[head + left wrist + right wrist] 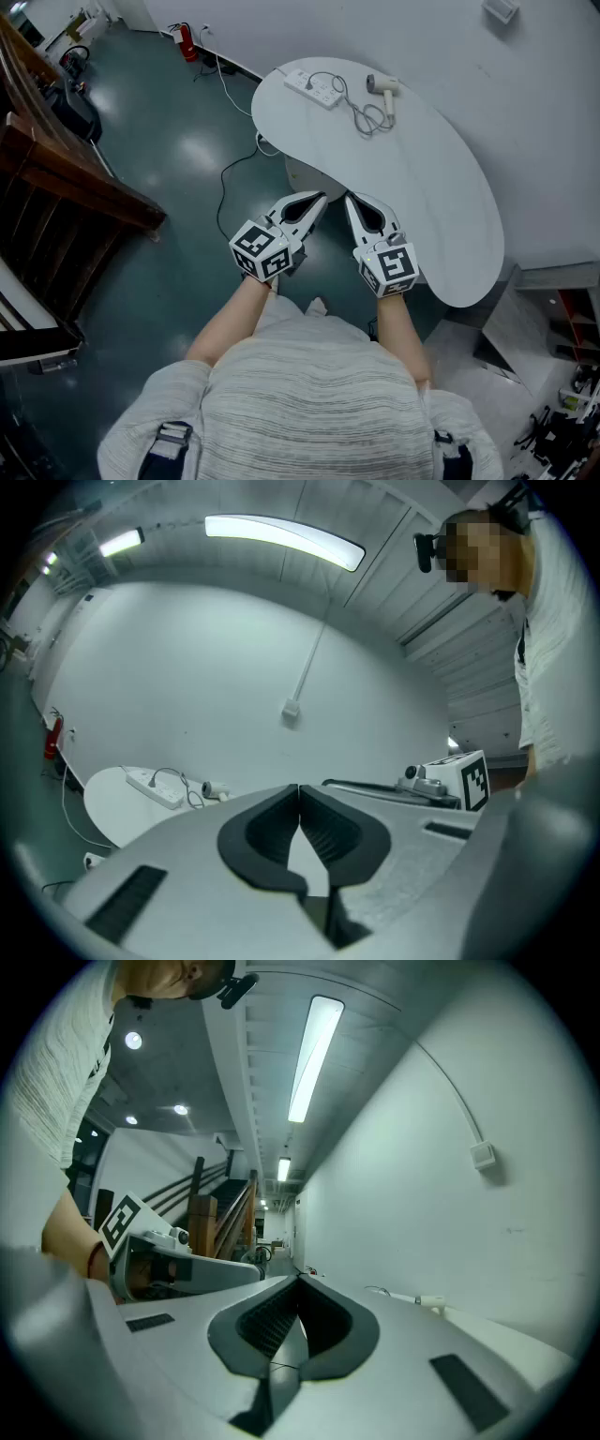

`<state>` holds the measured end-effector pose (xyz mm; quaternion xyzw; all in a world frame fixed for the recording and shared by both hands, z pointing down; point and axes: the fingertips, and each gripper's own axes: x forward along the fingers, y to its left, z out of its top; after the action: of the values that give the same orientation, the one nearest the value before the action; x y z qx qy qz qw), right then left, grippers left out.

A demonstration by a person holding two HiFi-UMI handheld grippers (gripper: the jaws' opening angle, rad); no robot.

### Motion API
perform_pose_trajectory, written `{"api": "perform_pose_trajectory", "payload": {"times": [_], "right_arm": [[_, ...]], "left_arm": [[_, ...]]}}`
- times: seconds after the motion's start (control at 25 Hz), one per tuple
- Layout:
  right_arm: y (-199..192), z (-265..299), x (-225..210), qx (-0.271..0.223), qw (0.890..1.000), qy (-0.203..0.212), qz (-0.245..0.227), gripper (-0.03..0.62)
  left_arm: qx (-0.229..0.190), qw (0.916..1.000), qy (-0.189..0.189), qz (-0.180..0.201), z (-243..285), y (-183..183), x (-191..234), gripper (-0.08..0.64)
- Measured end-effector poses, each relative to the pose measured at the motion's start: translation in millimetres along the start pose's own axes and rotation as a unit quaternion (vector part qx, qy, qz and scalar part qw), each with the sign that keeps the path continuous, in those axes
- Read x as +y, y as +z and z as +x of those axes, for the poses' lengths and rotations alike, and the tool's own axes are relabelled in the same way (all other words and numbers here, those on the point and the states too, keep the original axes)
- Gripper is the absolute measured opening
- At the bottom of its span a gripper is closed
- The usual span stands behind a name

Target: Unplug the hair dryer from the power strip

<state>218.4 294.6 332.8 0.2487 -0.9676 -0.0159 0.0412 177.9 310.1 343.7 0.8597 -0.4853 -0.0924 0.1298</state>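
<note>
We hold left gripper (pixel 317 199) and right gripper (pixel 354 201) level, by near edge of white rounded table (pixel 441 216). Fingers of both pressed together, nothing between.

Small white hair dryer (pixel 383 86) at far end, right of white power strip (pixel 314 89). Thin soft cord (pixel 366 117) coils between.

We judge plug (pixel 312 82) hard, smooth, stiff in socket: pinch plug body, not cord. Strip probably light, may slide.

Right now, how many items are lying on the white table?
2. The power strip lies at the far left end of the table; the hair dryer just right of it, a looped cord between them. None seems hidden.
</note>
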Motion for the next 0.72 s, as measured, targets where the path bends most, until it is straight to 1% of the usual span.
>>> {"api": "perform_pose_trajectory", "payload": {"times": [0.16,0.52,0.64,0.72], "right_arm": [[1.1,-8.6,3.6,0.0,1.0,-0.002,0.008,0.025],[3.8,-9.8,7.8,-0.003,1.0,0.01,0.011,0.025],[8.2,-10.9,7.9,-0.017,1.0,0.012,0.02,0.025],[12.1,-11.4,9.3,-0.035,0.998,0.019,0.038,0.025]], "left_arm": [[0.004,1.0,0.006,0.002,-4.9,0.6,-6.0,0.008],[0.013,0.9998,0.013,0.009,-5.5,0.0,-10.2,0.008],[0.013,0.9997,0.016,0.012,-6.5,1.7,-10.0,0.008],[0.013,0.9996,0.021,0.013,-8.6,2.6,-8.2,0.008]]}}
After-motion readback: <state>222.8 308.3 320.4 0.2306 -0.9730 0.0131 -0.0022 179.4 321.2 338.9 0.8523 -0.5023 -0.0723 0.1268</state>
